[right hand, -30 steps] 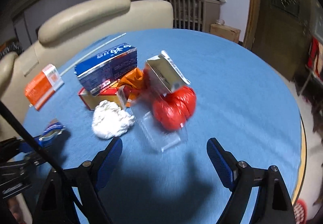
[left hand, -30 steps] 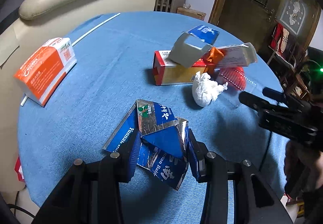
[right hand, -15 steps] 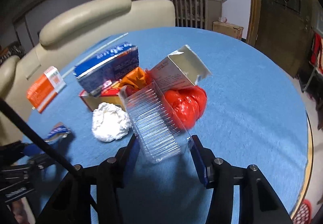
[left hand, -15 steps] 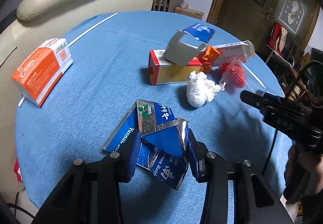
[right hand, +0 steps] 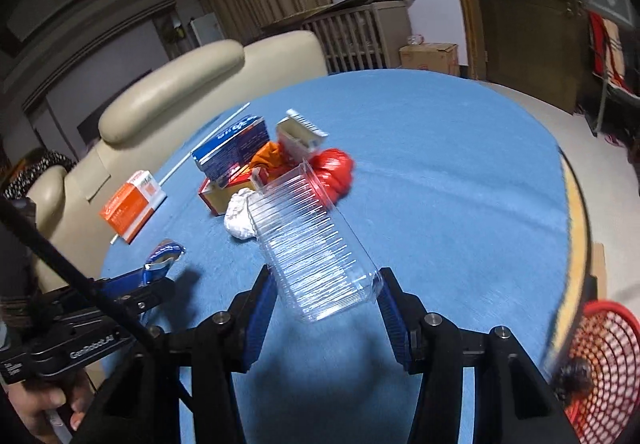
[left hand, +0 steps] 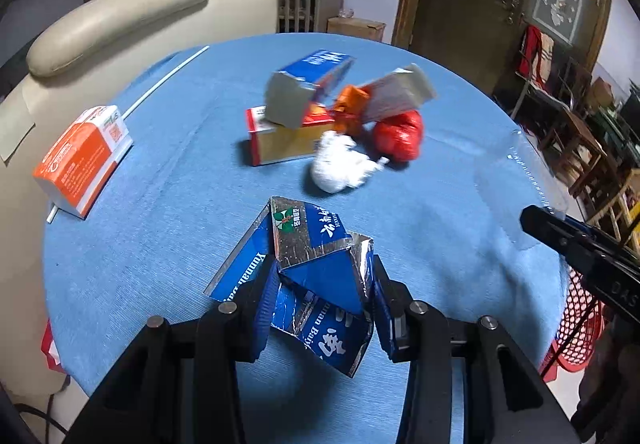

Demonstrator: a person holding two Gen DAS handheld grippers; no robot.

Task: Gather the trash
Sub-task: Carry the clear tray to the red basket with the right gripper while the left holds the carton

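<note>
My left gripper [left hand: 322, 306] is shut on a crushed blue and silver carton [left hand: 316, 268] and holds it over the near side of the blue round table [left hand: 180, 172]. My right gripper [right hand: 326, 302] is shut on a clear ridged plastic tray [right hand: 310, 240], lifted above the table; the tray also shows in the left wrist view [left hand: 516, 180]. A pile of trash sits mid-table: a white crumpled wad [left hand: 340, 166], a red bag [left hand: 400, 138], a red and yellow box [left hand: 280, 136], a blue box [left hand: 308, 86] and a grey-white box [left hand: 394, 94].
An orange and white box [left hand: 80, 160] lies at the table's left edge by a white stick [left hand: 164, 78]. A red mesh basket [right hand: 596, 360] stands below the table's right edge. A beige sofa [left hand: 120, 16] runs behind the table.
My right gripper closed on the clear tray, lifted it off the table and drew it back toward the right edge. My left gripper kept hold of the blue carton.
</note>
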